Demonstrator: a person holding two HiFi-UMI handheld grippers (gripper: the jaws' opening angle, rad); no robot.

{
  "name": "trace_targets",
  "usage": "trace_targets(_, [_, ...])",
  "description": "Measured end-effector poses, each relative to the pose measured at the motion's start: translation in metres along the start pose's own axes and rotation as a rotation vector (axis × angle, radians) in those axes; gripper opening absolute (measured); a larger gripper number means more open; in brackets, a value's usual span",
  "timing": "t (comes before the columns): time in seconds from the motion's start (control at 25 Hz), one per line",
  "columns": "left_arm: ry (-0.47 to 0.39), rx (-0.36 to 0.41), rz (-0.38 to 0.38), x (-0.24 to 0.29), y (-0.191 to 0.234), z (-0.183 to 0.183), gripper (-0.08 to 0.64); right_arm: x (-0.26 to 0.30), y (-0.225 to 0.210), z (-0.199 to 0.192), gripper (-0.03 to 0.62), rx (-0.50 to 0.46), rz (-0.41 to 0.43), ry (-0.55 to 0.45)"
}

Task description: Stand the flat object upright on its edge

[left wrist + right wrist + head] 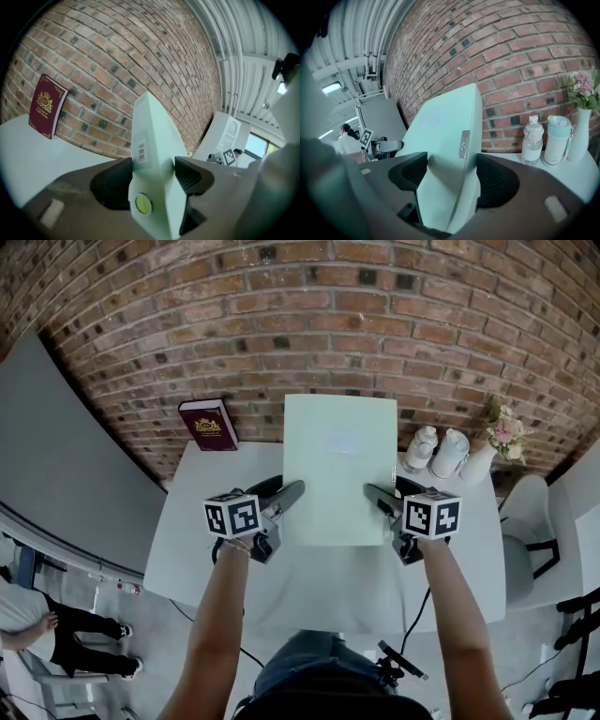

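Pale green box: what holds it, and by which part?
The pale green box is clamped by the left gripper on its left edge and by the right gripper on its right edge.

The head view looks steeply down from above the person at the white table (178, 559) and brick wall (309, 306), taking in the left gripper (289, 491), the right gripper (377, 495) and the green folder (337, 470) between them. Each gripper view sits low and very close behind its own jaws, facing the wall along the folder's edge. The left one shares the red book (46, 106) with the head view, the right one the bottles (555, 140), and each glimpses the other gripper.
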State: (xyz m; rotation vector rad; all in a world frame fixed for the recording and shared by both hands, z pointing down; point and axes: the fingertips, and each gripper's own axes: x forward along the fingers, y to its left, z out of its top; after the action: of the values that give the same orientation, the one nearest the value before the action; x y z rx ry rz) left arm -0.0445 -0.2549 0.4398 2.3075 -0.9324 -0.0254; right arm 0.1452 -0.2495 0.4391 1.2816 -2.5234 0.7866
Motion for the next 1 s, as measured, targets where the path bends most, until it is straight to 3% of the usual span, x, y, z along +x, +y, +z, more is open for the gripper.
trace_targets(0.28, [-0.042, 0.147, -0.004, -0.006, -0.014, 0.011, 0.293, -0.010, 0.008, 0.013, 0.319, -0.123, -0.029, -0.043])
trace_targets(0.76, [-0.061, 0.312, 0.018, -0.003, -0.017, 0.033, 0.293, -0.004, 0.012, 0.032, 0.316, -0.233, -0.096, -0.091])
trace_targets(1.0, [-0.047, 0.358, 0.039, 0.004, -0.003, 0.046, 0.293, 0.012, 0.010, 0.046, 0.316, -0.269, -0.130, -0.106])
